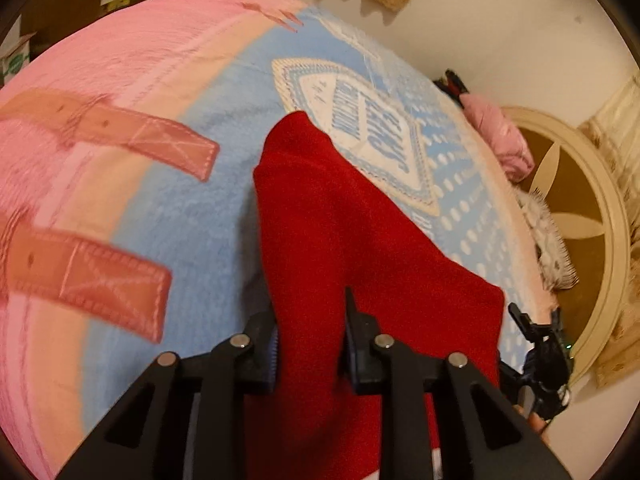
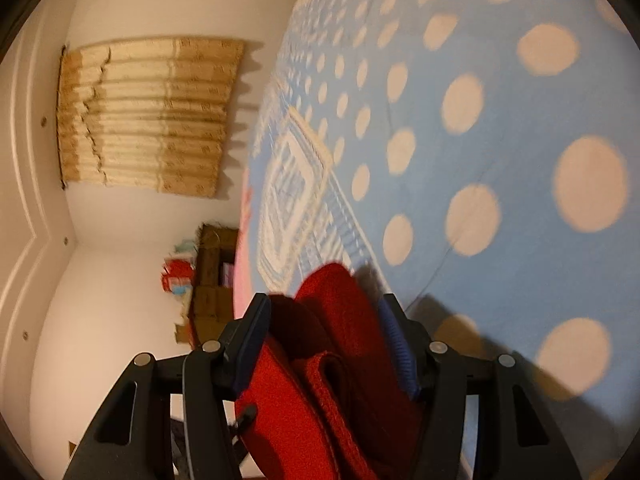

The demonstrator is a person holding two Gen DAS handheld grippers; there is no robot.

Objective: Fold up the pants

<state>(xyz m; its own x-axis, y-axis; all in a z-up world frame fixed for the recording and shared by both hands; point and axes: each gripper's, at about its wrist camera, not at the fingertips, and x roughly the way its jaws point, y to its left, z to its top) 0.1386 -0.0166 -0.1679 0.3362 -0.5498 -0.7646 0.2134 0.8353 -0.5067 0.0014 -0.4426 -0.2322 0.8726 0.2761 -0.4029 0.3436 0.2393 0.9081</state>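
The red pants [image 1: 340, 220] hang and drape from my left gripper [image 1: 310, 320] out over the blue and pink bedspread [image 1: 192, 200]. The left gripper is shut on the red fabric, which fills the gap between its fingers. My right gripper [image 2: 324, 320] is shut on a bunched fold of the same red pants [image 2: 320, 360], held just above the blue dotted part of the bedspread [image 2: 460, 140]. The right gripper also shows at the lower right of the left wrist view [image 1: 540, 344], beside the pants' edge.
A pink cloth [image 1: 500, 136] and a furry grey item [image 1: 548, 240] lie at the bed's far edge. A round cream and brown rug [image 1: 580, 208] is on the floor. Curtains [image 2: 148, 112] and a shelf [image 2: 212, 280] stand by the wall.
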